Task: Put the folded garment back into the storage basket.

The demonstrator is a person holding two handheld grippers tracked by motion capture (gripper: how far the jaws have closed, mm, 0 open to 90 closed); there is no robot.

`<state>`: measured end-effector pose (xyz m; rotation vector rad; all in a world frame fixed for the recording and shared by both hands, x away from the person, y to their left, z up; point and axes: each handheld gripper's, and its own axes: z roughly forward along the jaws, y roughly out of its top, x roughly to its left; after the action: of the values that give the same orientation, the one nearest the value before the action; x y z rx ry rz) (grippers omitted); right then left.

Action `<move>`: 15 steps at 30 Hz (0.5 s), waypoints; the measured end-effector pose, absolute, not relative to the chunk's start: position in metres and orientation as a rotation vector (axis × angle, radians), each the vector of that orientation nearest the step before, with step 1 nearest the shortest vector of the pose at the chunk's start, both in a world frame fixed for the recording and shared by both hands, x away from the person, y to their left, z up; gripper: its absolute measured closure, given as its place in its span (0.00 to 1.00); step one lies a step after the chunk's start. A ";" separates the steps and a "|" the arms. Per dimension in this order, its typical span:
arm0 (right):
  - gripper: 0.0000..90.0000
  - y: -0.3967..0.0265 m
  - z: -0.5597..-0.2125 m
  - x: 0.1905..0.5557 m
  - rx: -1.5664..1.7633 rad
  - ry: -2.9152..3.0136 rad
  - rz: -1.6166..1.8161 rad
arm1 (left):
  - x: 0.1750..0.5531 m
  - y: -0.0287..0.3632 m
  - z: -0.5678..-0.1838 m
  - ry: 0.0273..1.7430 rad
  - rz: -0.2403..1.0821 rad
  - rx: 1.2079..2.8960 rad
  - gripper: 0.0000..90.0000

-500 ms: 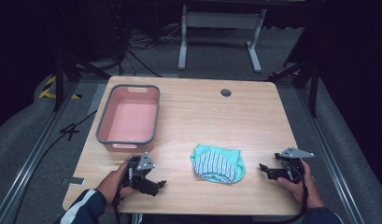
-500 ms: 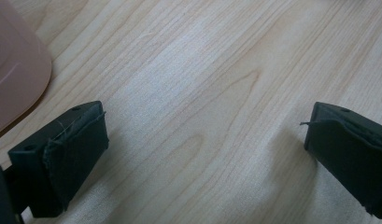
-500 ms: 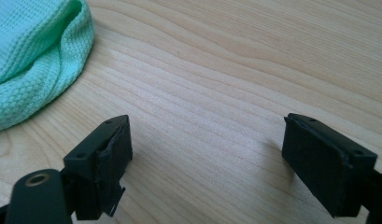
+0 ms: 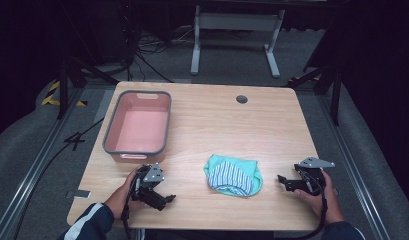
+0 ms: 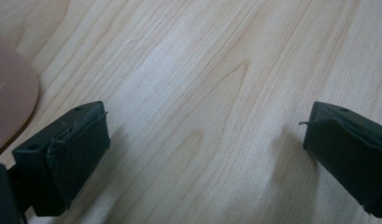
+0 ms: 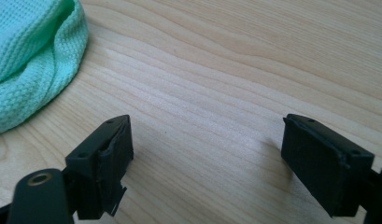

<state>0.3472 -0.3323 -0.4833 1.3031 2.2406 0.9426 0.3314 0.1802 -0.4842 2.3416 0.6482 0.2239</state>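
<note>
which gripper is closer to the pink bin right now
Left. The left gripper sits just below the pink bin, near its front edge. The right gripper is far across the table, beyond the cloth.

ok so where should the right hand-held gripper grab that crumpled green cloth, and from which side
Probably the raised folded edge on the cloth facing the right hand-held gripper. That thick rolled hem stands up off the table in the right gripper view, so open jaws coming in low from the right could pinch it.
</note>
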 end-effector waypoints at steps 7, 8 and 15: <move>0.25 -0.319 -0.477 0.348 1.271 2.282 0.996 | 0.334 0.160 -0.477 0.585 0.240 2.367 0.16; 0.26 -0.316 -0.475 0.348 1.258 2.290 1.012 | 0.335 0.157 -0.476 0.575 0.243 2.371 0.24; 0.29 -0.291 -0.464 0.347 1.191 2.325 1.063 | 0.351 0.129 -0.470 0.570 0.218 2.372 0.29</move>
<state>0.3467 -0.2905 -0.4641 1.1908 2.3248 1.0627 0.3507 0.1285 -0.4702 2.3722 0.5697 0.2176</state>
